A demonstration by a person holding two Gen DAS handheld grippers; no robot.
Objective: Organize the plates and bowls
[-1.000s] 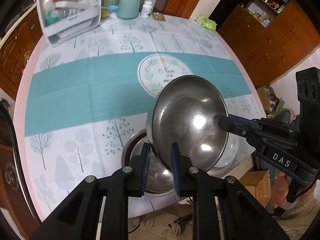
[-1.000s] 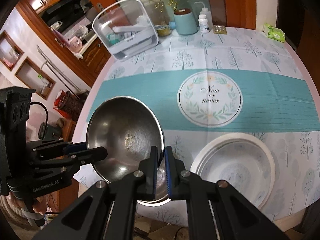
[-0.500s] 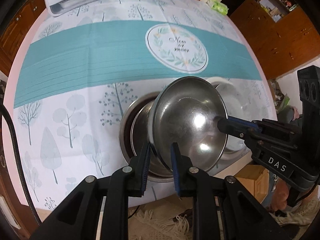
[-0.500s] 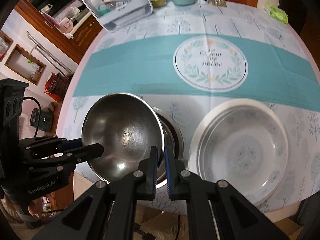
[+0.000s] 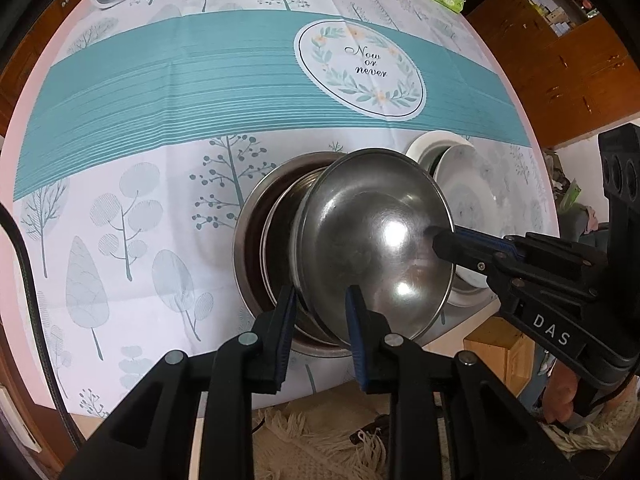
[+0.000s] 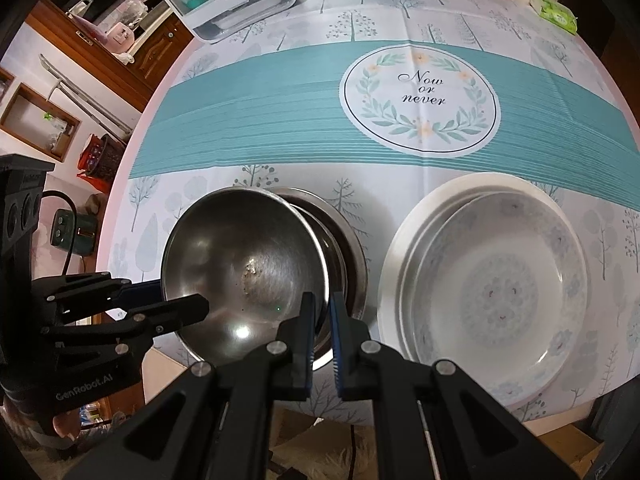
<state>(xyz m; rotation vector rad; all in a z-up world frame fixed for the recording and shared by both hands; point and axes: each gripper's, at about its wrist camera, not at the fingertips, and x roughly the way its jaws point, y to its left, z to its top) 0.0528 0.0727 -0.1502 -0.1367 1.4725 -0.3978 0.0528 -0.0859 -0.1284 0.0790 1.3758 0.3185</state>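
While the left gripper [image 5: 320, 316] has just been widening its jaws around the steel bowl's [image 5: 376, 240] rim, the right gripper [image 6: 320, 320] pinches it shut; tilted above the nested bowls [image 6: 344, 240], it could slip and clatter.

Silver steel bowl [image 6: 244, 268] — teal-banded, tree-printed tablecloth [image 6: 256, 120].

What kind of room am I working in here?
Most likely a home dining area: a round table under a printed tablecloth, stacked white plates and steel bowls on it, wooden cabinets around it.
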